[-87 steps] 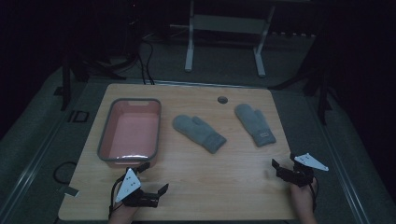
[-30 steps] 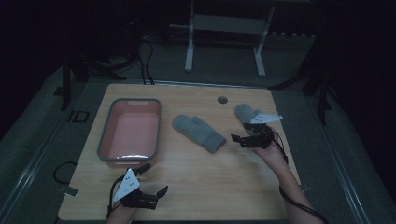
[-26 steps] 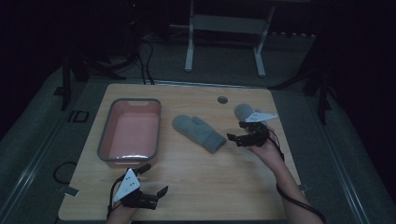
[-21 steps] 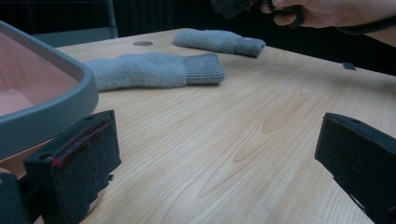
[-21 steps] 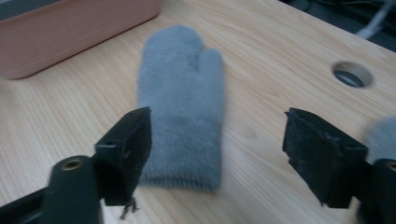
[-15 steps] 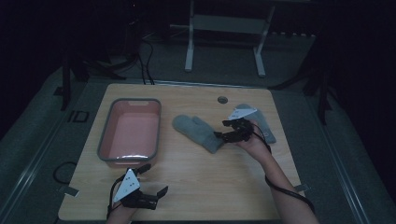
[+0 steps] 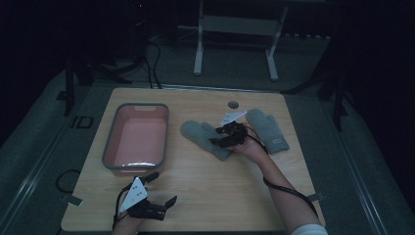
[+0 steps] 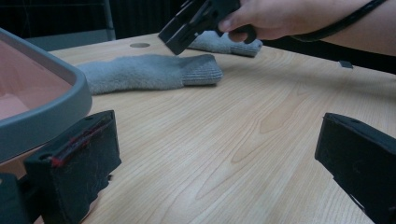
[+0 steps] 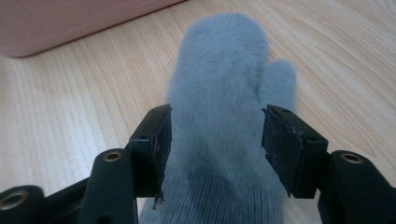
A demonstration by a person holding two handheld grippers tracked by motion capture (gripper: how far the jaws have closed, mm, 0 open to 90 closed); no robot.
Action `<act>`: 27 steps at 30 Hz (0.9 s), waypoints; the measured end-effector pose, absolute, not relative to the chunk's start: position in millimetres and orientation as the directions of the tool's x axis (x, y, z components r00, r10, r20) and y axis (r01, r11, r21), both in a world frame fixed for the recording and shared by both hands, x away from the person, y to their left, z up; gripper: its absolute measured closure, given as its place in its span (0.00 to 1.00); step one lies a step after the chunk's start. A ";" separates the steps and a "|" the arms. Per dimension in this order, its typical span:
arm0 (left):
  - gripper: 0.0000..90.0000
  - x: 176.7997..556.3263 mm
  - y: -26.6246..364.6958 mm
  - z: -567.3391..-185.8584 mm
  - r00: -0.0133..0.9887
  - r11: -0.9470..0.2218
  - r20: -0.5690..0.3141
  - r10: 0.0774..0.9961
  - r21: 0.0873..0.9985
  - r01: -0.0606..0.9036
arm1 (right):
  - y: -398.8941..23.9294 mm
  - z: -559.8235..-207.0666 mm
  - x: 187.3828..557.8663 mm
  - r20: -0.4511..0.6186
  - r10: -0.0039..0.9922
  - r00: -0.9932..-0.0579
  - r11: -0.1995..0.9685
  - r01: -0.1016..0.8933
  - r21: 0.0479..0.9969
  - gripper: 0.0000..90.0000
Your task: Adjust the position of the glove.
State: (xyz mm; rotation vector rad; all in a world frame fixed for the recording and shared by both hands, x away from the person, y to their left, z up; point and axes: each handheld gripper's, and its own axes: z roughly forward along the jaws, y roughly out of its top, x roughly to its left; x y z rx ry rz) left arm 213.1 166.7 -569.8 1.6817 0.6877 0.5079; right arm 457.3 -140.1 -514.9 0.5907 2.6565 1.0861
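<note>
Right gripper (image 7: 221,136) has crossed from the table's right edge to the nearer grey mitten (image 7: 204,137) mid-table beside the pink tub (image 7: 110,149), jaws apart astride its cuff, likely about to grasp; left gripper (image 7: 157,195) idles open near front edge.

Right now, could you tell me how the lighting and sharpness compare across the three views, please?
The high view is dim, the floor around the table almost black. The left gripper view is brighter, the wood grain crisp, the pink bin softly blurred at its near rim. The right gripper view is well lit, but the grey mitten looks soft between the open jaws.
</note>
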 end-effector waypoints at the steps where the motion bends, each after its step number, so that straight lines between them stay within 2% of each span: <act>1: 0.00 212.9 166.5 -569.8 0.730 -0.136 -0.029 0.683 0.977 0.167 | -137.2 -516.3 459.5 -0.045 0.431 -0.901 0.659 0.280 0.698 0.50; 12: 0.00 211.3 164.9 -569.7 0.739 -0.139 -0.029 0.673 0.976 0.165 | -121.8 -537.4 474.6 -0.075 0.408 -0.910 0.720 0.270 0.639 0.51; 17: 0.00 211.3 165.1 -569.6 0.738 -0.139 -0.027 0.674 0.977 0.163 | -121.3 -545.9 473.9 -0.067 0.411 -0.909 0.715 0.276 0.642 0.62; 23: 0.00 211.6 164.5 -569.8 0.740 -0.139 -0.030 0.672 0.976 0.166 | -121.3 -547.1 468.4 -0.061 0.423 -0.904 0.704 0.285 0.651 0.86; 27: 0.00 211.9 164.5 -569.8 0.739 -0.137 -0.031 0.673 0.976 0.166 | -118.5 -544.8 463.0 -0.012 0.482 -0.876 0.667 0.359 0.652 0.92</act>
